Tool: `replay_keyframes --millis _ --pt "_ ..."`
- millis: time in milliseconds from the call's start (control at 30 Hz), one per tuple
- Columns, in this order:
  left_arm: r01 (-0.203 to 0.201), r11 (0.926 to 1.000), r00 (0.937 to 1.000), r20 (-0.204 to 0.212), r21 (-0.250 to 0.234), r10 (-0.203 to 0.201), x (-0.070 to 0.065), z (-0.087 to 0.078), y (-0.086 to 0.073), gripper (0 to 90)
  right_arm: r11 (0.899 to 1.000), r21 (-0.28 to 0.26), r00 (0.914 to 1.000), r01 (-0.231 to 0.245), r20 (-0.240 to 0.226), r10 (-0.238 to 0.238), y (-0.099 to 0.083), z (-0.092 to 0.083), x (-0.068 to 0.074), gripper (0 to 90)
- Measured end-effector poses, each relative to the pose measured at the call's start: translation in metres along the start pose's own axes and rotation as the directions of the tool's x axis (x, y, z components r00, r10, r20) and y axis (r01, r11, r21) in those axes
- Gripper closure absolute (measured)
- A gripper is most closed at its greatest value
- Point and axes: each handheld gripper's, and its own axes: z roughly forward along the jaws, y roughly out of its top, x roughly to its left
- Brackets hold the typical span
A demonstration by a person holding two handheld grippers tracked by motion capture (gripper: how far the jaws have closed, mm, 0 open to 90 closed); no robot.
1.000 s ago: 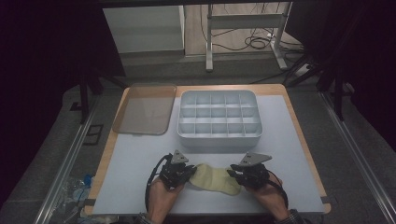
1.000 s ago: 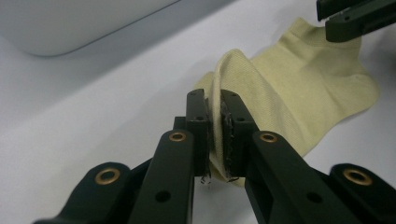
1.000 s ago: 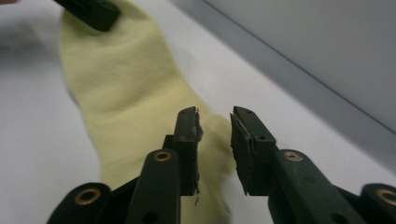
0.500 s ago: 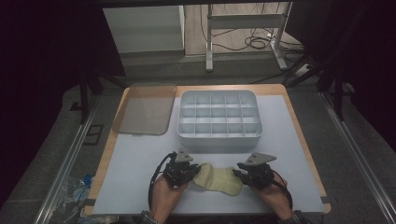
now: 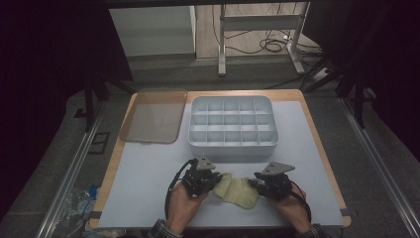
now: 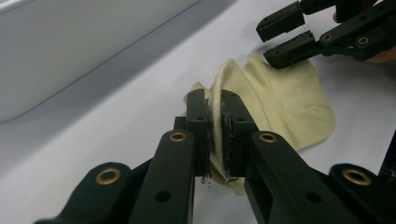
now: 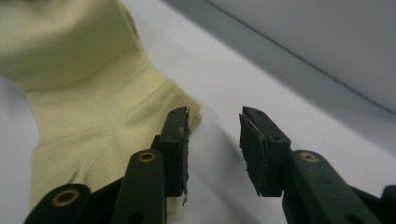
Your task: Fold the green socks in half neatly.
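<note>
A pale yellow sock [image 5: 236,191] lies on the white table [image 5: 148,173] between the two grippers, close to the person's edge. The left gripper [image 6: 215,128] has its jaws clamped on one end of the sock: in the left gripper view a fold of the yellow knit stands upright, pinched tight between the two black pads, and the rest of the sock spreads out flat on the table beyond the jaws and to their right. From above, the left gripper [image 5: 214,179] sits at the sock's left end, held in the person's left hand [image 5: 183,208].

The right gripper [image 7: 214,135] has just been opening its jaws, and they now stand apart with bare table showing in the gap. In the right gripper view the sock [image 7: 88,88] lies off to the left of the jaws; its edge touches or sits just under the outer side of the left-hand jaw, and nothing is between the pads. In the left gripper view the right gripper [image 6: 280,35] hovers beyond the far end of the sock [image 6: 285,100], its jaws parted just above the cloth.

Farther from the jaws, past the sock, a grey box [image 5: 233,145] divided into compartments stands on the table, with a clear lid [image 5: 153,116] lying beside it.
</note>
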Motion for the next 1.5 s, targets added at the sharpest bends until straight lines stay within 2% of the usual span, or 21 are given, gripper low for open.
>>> replay_keyframes --millis 67,367,833,900,933,1033,1100,1200,1433,1500 --pt "-0.008 1.0 1.0 0.005 0.001 0.008 -0.003 0.001 0.003 83.6 1.0 -0.023 0.9999 -0.007 0.012 0.007 0.0 -0.005 -0.004 61.2" --pt "-0.022 0.9997 0.9994 0.028 0.012 0.021 -0.01 0.012 0.009 83.5 0.999 -0.03 0.9981 -0.039 0.047 0.04 -0.005 -0.015 -0.016 57.8" --pt "-0.042 0.9986 0.9964 0.076 0.031 0.04 -0.025 0.036 0.018 82.6 0.999 -0.021 0.9976 -0.039 0.057 0.04 -0.008 -0.015 -0.018 57.1" --pt "-0.036 0.999 0.9953 0.091 0.027 0.034 -0.026 0.039 0.017 80.6 0.999 -0.021 0.9976 -0.039 0.057 0.04 -0.008 -0.015 -0.018 56.9" --pt "-0.037 0.999 0.994 0.104 0.025 0.034 -0.025 0.04 0.017 76.5 0.999 -0.018 0.9975 -0.039 0.058 0.04 -0.008 -0.016 -0.018 56.5" --pt "-0.031 0.9994 0.9937 0.108 0.012 0.03 -0.025 0.039 0.018 73.7 0.999 -0.019 0.9974 -0.04 0.06 0.041 -0.008 -0.016 -0.019 56.3" --pt "-0.024 0.9997 0.9924 0.121 -0.003 0.024 -0.025 0.039 0.019 69.2 0.999 -0.019 0.9974 -0.038 0.061 0.039 -0.007 -0.016 -0.019 55.8" --pt "-0.021 0.9996 0.9903 0.137 -0.019 0.023 -0.025 0.038 0.023 67.6 0.999 -0.02 0.9974 -0.034 0.062 0.035 -0.007 -0.017 -0.019 55.5" --pt "-0.04 0.9986 0.9896 0.137 -0.033 0.044 -0.028 0.038 0.031 60.9 0.999 -0.02 0.9972 -0.032 0.067 0.033 -0.006 -0.018 -0.02 55.2" --pt "-0.039 0.998 0.9904 0.131 -0.051 0.045 -0.028 0.036 0.034 57.7 0.999 -0.02 0.9969 -0.035 0.07 0.036 -0.006 -0.019 -0.021 54.8"
